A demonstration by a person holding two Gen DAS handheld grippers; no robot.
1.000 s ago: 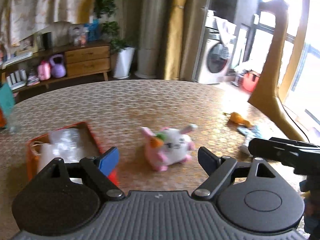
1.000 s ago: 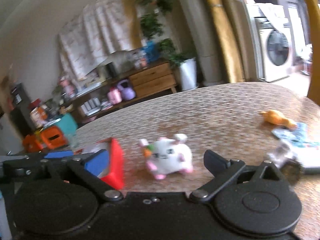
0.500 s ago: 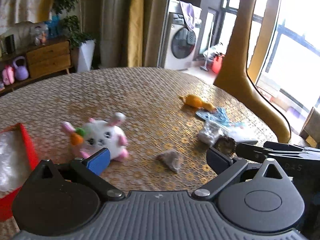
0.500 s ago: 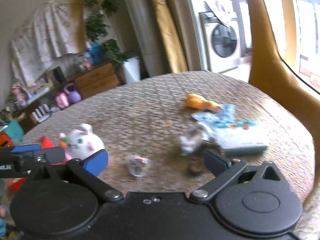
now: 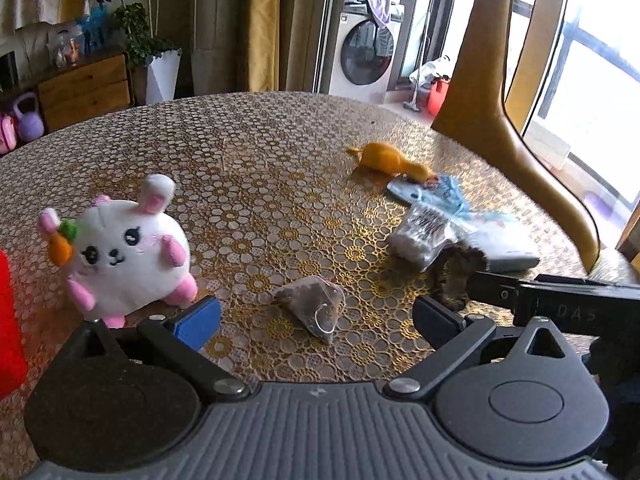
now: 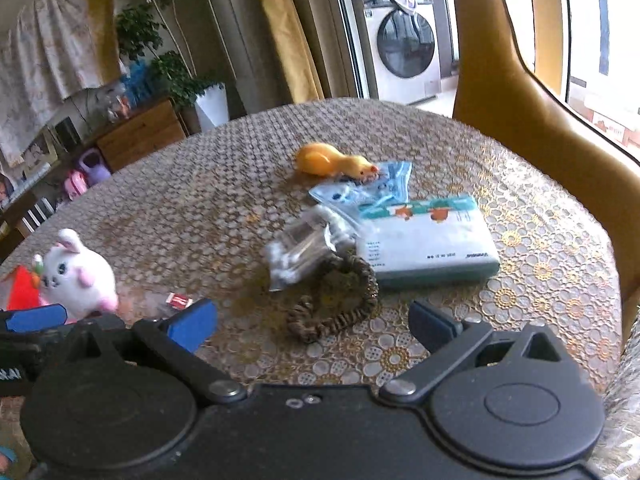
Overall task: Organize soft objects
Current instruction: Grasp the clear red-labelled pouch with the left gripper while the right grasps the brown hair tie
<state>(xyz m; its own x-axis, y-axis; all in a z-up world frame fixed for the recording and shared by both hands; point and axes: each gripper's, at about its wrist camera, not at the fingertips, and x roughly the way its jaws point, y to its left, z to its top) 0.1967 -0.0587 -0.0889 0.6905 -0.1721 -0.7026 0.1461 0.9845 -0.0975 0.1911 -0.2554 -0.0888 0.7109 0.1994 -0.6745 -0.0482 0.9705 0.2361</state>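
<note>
Both views have swung right since a second ago; my red box, with its clear packets, has slid to a sliver at nine o'clock, contents now hidden. Plush rabbit sits at ten o'clock. My left gripper spreads wide around the tea bag, empty. Right gripper gapes wide before the braided ring. Cotton swab bag, tissue pack and yellow duck cluster toward one o'clock.

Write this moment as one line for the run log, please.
left gripper: open, over tea bag | right gripper: open, over braided ring | bunny plush: on table, untouched
</note>
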